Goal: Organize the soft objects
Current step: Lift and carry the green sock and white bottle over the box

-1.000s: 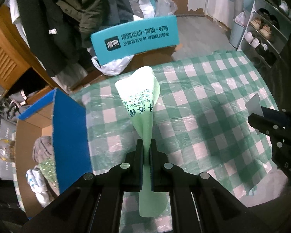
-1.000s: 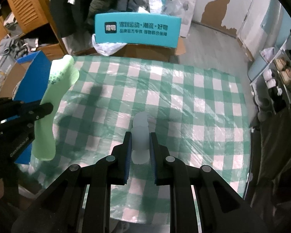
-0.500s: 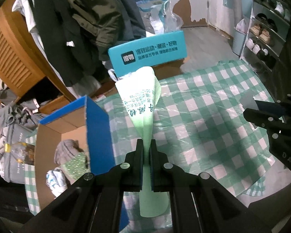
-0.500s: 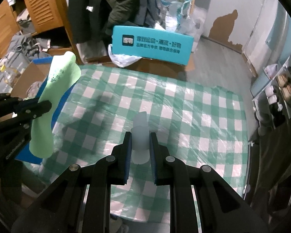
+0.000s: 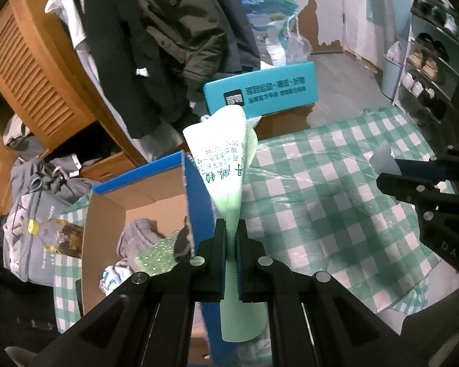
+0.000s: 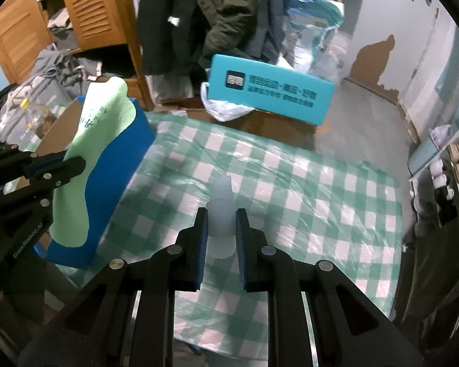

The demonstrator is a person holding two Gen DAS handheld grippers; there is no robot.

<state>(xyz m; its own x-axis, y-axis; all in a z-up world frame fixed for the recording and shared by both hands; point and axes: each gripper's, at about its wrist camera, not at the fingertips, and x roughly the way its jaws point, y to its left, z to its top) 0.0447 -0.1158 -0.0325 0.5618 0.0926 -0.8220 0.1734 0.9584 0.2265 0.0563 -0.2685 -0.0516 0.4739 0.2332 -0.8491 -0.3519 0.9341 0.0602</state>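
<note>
Cloth (image 5: 229, 165), pale green with dark printed characters too distorted to read, stands lengthwise up from the left hand-held gripper (image 5: 231, 235), whose jaws are pinched shut on it. The open blue-edged cardboard box (image 5: 143, 202), already holding soft things, lies just below and left of that gripper, nearer it than the right one. The right hand-held gripper (image 6: 220, 226) clamps a small whitish soft piece (image 6: 219, 205) above the checked worktop (image 6: 321, 189); "GenRobot.AI" shows on the left tool.

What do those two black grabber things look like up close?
Both are matte black. The left gripper and the right gripper each have two straight fingers lined with blue pads, plus angular struts with cut-out openings and round silver bolts. In the right wrist view the left gripper's side carries pale lettering. No cables or sleeves show clearly.
</note>
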